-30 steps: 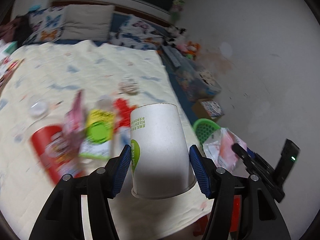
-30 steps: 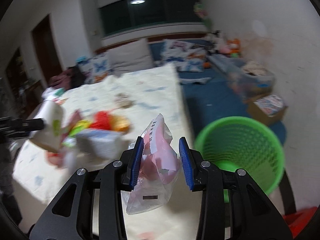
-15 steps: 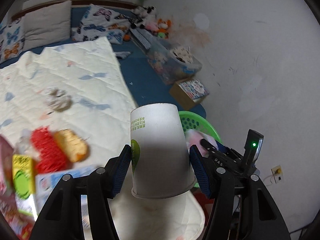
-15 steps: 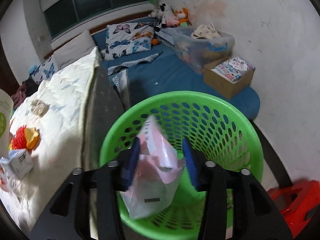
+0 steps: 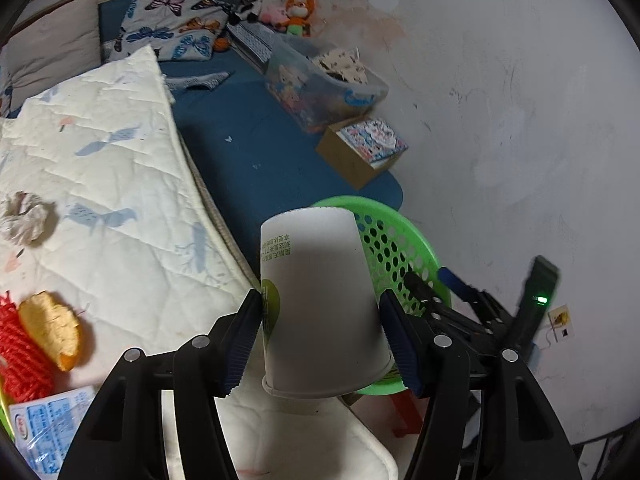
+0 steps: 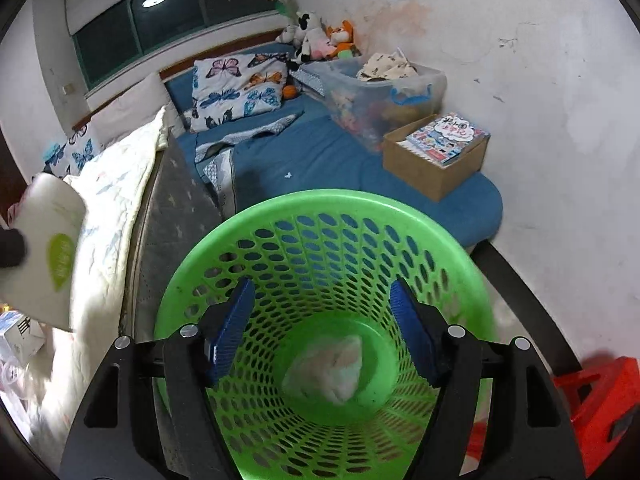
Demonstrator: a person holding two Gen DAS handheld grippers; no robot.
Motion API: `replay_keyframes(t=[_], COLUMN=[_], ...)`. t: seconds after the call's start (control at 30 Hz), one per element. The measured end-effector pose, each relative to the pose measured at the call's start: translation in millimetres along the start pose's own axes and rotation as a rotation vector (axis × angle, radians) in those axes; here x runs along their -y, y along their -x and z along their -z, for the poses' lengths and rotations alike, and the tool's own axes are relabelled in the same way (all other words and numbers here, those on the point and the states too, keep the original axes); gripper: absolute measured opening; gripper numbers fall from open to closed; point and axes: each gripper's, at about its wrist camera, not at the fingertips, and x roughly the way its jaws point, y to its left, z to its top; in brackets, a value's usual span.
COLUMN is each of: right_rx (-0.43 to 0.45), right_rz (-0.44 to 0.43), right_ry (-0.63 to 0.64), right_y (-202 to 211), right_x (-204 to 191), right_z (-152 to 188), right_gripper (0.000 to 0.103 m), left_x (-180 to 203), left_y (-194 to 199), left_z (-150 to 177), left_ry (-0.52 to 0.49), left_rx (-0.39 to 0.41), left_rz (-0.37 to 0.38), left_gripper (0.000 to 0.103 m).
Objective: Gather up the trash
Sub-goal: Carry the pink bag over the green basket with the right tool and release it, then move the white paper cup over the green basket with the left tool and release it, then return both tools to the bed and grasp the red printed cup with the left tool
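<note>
A white paper cup [image 5: 320, 300] with a green leaf mark hangs upside down between the blue pads of my left gripper [image 5: 321, 338], which is shut on it beside the bed's edge. The same cup [image 6: 44, 252] shows at the left of the right wrist view. My right gripper [image 6: 322, 330] hovers over the green mesh basket [image 6: 320, 208], its jaws opening with nothing between them. A crumpled pinkish plastic bag [image 6: 326, 368] lies on the basket's bottom. In the left wrist view the basket [image 5: 400, 248] is behind the cup, with the right gripper [image 5: 434, 284] above it.
A cream quilt [image 5: 100, 200] covers the bed, bearing a cloth wad [image 5: 24, 220], a bread piece [image 5: 50, 328], red netting [image 5: 20, 352] and a printed packet [image 5: 44, 428]. A blue mat [image 6: 340, 160], a clear storage bin [image 6: 380, 96], a cardboard box [image 6: 436, 156] and a red stool [image 6: 600, 392] surround the basket.
My right gripper swung from the bed to over the basket, opened and dropped the plastic bag into it. My left gripper carried the cup rightwards along the bed towards the basket.
</note>
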Motion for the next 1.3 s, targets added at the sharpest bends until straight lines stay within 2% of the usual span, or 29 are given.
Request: replay_keyframes(t=[0.23, 0.47, 0.53, 0.63, 0.77, 0.9, 1.1, 1.2, 1.3], right_rx=[0.074, 0.1, 0.101, 0.108, 0.119, 0.145, 0.176, 0.19, 0.191], right_rz=[0.003, 0.026, 0.027, 0.029, 0.049, 0.042, -0.04, -0.062, -0.12], right_ry=[-0.046, -0.067, -0.071, -0.077, -0.065, -0.048, 0.002, 0.042, 0.08], right_y=[38, 59, 62, 68, 74, 86, 111, 121, 129], right_x=[19, 30, 32, 33, 27, 14, -22, -42, -66], right_z=[6, 20, 24, 29, 32, 36, 40, 41, 42], right_gripper=[0.076, 0.076, 0.076, 0.077, 0.077, 0.078, 0.078, 0.083, 0.086], left_x=[29, 58, 61, 59, 57, 57, 42, 25, 7], left_y=[-41, -88, -98, -104, -87, -45, 26, 59, 86], left_z=[-4, -5, -4, -1, 3, 8, 27, 44, 61], left_ry=[-0.07, -0.137, -0.136, -0.12, -0.123, -0.161, -0.129, -0.116, -0.088], left_rx=[-0.07, -0.144, -0.177, -0.202, -0.166, -0.074, 0.048, 0.103, 0.138], left_rz=[0.004, -0.021, -0.019, -0.003, -0.006, -0.04, -0.05, -0.099, -0.133], left_gripper=[0.059, 0.061, 0.07, 0.073, 0.073, 0.073, 0.073, 0.073, 0.073])
